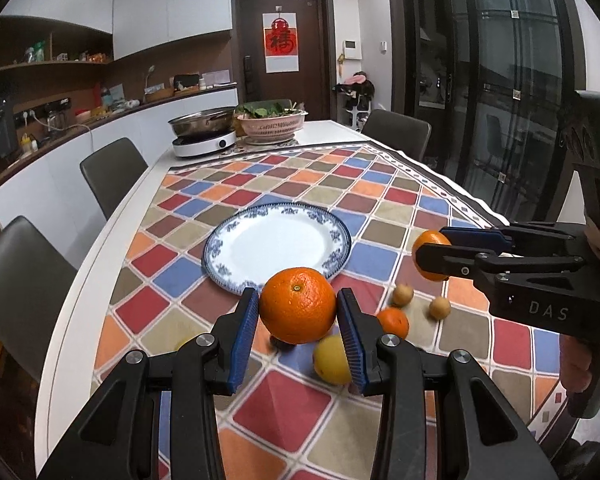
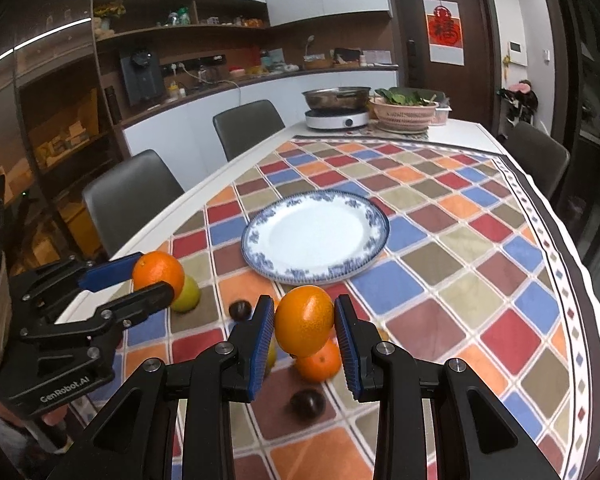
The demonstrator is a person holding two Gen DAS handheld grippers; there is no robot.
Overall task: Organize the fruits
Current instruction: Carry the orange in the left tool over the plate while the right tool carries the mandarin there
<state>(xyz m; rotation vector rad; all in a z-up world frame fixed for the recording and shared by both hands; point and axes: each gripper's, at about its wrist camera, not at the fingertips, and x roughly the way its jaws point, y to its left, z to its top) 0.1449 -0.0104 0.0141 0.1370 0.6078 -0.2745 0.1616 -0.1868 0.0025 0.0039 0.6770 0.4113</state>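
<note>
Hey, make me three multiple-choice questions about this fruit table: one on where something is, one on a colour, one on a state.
1. Where is the steel pan?
A. on the induction cooker
B. on the plate
C. on a chair

2. What colour is the plate rim pattern?
A. green
B. blue
C. red

3. What is the left claw doing?
A. hanging open with nothing in it
B. shut on a lemon
C. shut on an orange

Answers:
1 A, the pan sits atop the white cooker.
2 B, blue floral border on white.
3 C, both pads press the orange's sides.
</note>
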